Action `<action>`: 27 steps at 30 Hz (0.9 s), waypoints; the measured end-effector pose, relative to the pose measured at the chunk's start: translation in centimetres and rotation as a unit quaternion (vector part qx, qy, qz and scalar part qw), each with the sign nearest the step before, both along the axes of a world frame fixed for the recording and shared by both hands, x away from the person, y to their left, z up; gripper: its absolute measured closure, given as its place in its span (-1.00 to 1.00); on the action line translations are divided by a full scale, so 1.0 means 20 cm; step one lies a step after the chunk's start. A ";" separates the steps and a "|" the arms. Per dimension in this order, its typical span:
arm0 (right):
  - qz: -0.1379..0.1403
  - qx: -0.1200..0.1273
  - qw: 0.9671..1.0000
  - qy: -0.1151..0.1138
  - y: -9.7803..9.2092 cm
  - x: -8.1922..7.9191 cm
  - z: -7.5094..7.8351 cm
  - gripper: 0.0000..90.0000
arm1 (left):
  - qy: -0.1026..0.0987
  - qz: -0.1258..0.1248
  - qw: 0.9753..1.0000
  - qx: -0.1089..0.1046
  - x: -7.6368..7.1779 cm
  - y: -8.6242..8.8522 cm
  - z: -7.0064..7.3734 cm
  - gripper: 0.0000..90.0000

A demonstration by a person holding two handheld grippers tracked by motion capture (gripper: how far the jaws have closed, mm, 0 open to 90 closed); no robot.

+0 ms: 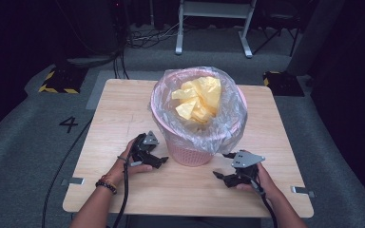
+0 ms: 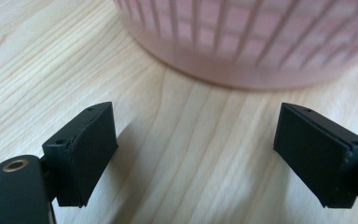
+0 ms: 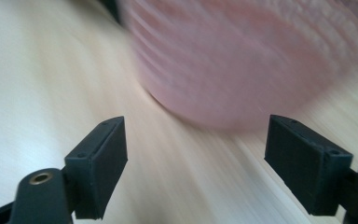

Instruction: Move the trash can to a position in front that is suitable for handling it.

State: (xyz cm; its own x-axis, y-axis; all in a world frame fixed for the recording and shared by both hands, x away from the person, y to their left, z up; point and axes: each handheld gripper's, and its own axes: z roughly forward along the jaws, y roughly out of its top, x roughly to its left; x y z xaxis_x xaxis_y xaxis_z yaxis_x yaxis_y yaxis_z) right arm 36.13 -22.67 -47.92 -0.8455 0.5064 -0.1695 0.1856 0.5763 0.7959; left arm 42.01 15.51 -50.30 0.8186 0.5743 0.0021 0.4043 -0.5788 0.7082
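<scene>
Pink basket (image 1: 190,153), lined with clear bag (image 1: 228,124), yellow paper (image 1: 199,99) inside, was seen mid-bench (image 1: 123,109). Left claw (image 1: 158,160) and right claw (image 1: 222,166) were held apart, empty, flanking basket base.

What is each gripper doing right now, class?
Left gripper: open, holding nothing, near the pink basket.
Right gripper: open, holding nothing.
</scene>
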 end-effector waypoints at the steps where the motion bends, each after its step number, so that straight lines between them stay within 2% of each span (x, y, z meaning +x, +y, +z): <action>1: -0.035 -0.008 0.999 0.019 -0.08 0.04 -0.03 -0.53 | 0.001 -0.007 1.000 -0.001 -0.01 0.01 0.00 -0.71; 2: -0.035 -0.008 0.999 0.019 -0.08 0.04 -0.03 -0.53 | 0.002 -0.011 1.000 -0.002 -0.02 0.03 0.00 -0.71; 3: -0.054 -0.010 0.998 0.026 -0.11 0.06 -0.04 -0.52 | 0.001 -0.013 1.000 -0.001 -0.03 0.04 0.00 -0.71; 5: -0.083 0.006 0.996 0.032 -0.18 0.09 -0.05 -0.48 | 0.003 -0.009 1.000 -0.002 -0.04 0.06 0.00 -0.71; 7: -0.103 0.037 0.994 0.029 -0.22 0.10 -0.01 -0.40 | 0.003 -0.007 1.000 -0.002 -0.05 0.06 0.00 -0.71; 8: -0.108 0.082 0.991 0.024 -0.25 0.10 0.06 -0.37 | 0.003 -0.007 1.000 -0.002 -0.05 0.06 0.00 -0.71; 9: -0.111 0.096 0.989 0.017 -0.26 0.09 0.09 -0.35 | 0.003 -0.007 1.000 -0.002 -0.05 0.06 0.00 -0.71; 10: -0.114 0.103 0.988 0.006 -0.27 0.09 0.12 -0.34 | 0.003 -0.006 1.000 -0.002 -0.05 0.06 0.00 -0.71; 15: -0.117 0.105 0.987 -0.016 -0.28 0.09 0.17 -0.29 | 0.003 -0.003 1.000 -0.001 -0.07 0.07 0.00 -0.71; 18: -0.121 0.088 0.989 -0.005 -0.28 0.12 0.13 -0.30 | 0.003 -0.001 1.000 -0.003 -0.08 0.08 0.00 -0.71; 20: -0.123 0.088 0.989 -0.002 -0.29 0.12 0.13 -0.30 | 0.003 -0.001 1.000 -0.003 -0.08 0.08 0.00 -0.71; 22: -0.128 0.115 0.985 0.001 -0.32 0.14 0.16 -0.27 | 0.003 -0.002 1.000 -0.003 -0.08 0.09 0.00 -0.71; 23: -0.128 0.115 0.985 0.001 -0.32 0.14 0.16 -0.27 | 0.003 -0.001 1.000 -0.003 -0.08 0.09 0.00 -0.71; 25: -0.128 0.144 0.981 -0.004 -0.35 0.14 0.21 -0.24 | 0.002 0.000 1.000 -0.003 -0.07 0.09 0.00 -0.70; 26: -0.132 0.157 0.979 -0.016 -0.37 0.14 0.27 -0.23 | 0.002 0.000 1.000 -0.003 -0.07 0.09 0.00 -0.69; 27: -0.132 0.157 0.979 -0.016 -0.37 0.14 0.27 -0.23 | 0.002 0.001 1.000 -0.004 -0.07 0.09 0.00 -0.69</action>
State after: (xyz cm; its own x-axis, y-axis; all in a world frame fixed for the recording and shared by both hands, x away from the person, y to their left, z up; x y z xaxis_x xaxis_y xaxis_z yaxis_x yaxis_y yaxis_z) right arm 38.83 -30.03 -42.50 -0.6756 0.7372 0.0048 0.2672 0.2388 0.9336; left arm 40.55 17.24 -50.33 0.8179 0.5754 -0.0059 0.4083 -0.5732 0.7104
